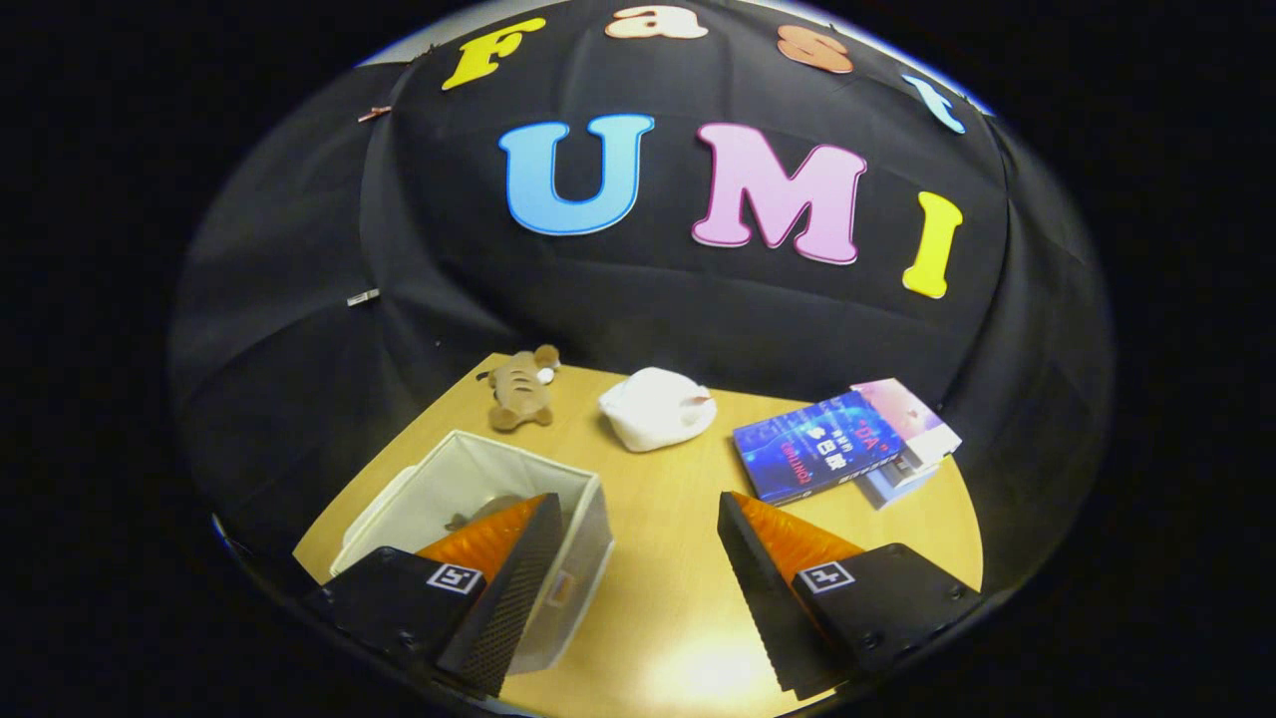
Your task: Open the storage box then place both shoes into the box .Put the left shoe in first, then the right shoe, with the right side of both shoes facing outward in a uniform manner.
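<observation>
The booth is closed in by a black cloth wall (638,299), draped in soft folds behind and to both sides of the scene. Below it a pale wooden desk (658,578) is seen, smooth and matt, with a bright glare patch near the gripper.

An open box (583,538) of whitish fabric is set on the desk's near left part. Its lid is seen folded down along its left side. A small dark shape is glimpsed inside it, partly hidden by the left finger; what it is cannot be told.

2 books (847,444) are laid flat toward the desk's far right, a blue one overlapping a pale one beneath it. A white shoe (658,409) is placed on the far middle of the desk, well beyond the fingers and apart from the box. A small brown plush toy (520,389) is laid at the far left, beyond the box.

The gripper (638,588) is held above the near desk with its jaws spread wide and nothing held between them. The left finger is seen over the box, the right one over bare wood.
</observation>
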A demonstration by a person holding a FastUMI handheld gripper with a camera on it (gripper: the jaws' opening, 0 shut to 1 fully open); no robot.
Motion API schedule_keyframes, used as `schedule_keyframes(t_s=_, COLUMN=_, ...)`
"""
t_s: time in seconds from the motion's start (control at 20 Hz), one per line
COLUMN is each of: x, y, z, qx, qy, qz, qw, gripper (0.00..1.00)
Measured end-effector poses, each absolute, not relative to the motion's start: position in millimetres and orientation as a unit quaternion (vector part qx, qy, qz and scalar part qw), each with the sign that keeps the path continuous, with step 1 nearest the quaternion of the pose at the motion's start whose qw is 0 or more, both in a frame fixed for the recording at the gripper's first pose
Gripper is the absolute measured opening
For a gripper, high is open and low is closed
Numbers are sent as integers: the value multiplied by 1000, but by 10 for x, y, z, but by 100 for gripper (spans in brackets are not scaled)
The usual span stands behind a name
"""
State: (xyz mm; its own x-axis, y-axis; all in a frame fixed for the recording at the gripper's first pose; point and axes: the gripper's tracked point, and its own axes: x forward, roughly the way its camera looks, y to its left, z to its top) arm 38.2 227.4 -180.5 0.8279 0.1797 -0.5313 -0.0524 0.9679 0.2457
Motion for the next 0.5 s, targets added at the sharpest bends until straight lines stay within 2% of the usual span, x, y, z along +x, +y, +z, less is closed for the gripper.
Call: schedule_keyframes(t_s=0.5, x=186, y=697, z=-1902, qx=51, qy=205, qz=27, qw=977, gripper=98)
